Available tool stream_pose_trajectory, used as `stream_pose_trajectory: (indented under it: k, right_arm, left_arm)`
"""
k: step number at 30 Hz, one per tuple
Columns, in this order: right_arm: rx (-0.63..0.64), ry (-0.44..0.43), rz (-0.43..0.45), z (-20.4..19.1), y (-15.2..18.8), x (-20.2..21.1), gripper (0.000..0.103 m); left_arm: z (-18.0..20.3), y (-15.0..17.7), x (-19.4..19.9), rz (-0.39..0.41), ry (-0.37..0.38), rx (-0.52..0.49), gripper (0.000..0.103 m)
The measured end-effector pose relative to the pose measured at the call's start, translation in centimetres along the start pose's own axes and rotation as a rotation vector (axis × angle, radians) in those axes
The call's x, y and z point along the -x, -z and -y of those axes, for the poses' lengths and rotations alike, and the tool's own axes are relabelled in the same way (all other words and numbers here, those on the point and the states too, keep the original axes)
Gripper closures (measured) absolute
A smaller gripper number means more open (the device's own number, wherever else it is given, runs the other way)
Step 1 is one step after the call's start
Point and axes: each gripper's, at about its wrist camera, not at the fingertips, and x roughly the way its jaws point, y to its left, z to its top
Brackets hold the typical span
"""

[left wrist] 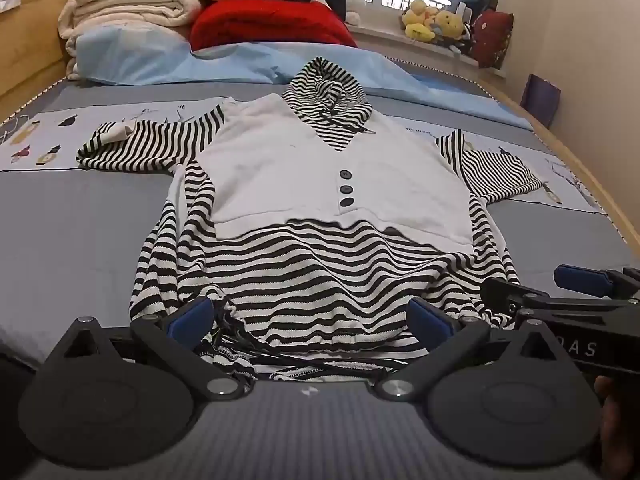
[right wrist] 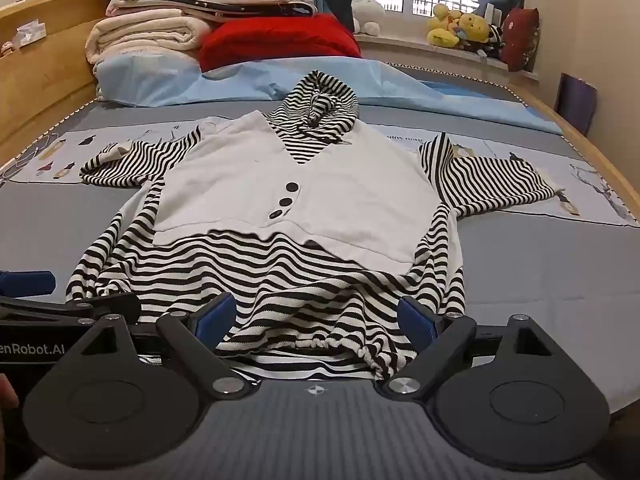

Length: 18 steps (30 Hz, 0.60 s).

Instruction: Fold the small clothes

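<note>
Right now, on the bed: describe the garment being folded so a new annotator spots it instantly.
Start at the grey bed with the pile of folded bedding at its far end. Spread flat in the middle, sleeves out to both sides, lies the striped hooded top. It is the only black-and-white striped item, with a plain white vest-like front panel carrying three dark buttons.

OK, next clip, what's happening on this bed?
A person holds a two-finger gripper in each hand over a small striped hooded top that lies spread face up on the bed, sleeves out to both sides and hood toward the pillows. The left gripper and right gripper are both open and sit side by side at the gathered bottom hem, nearest the cameras. Neither has pinched any fabric, and no fold has been made yet.
</note>
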Motion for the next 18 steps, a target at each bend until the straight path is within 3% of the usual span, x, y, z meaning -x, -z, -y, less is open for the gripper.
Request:
stream_pose_trajectory:
  k: [18]
  right_arm:
    - [0.0,0.0,-0.003,0.01,0.0,-0.06,0.015]
  left_arm:
    - [-0.03,0.07,-0.01,0.0,0.0,-0.001,0.001]
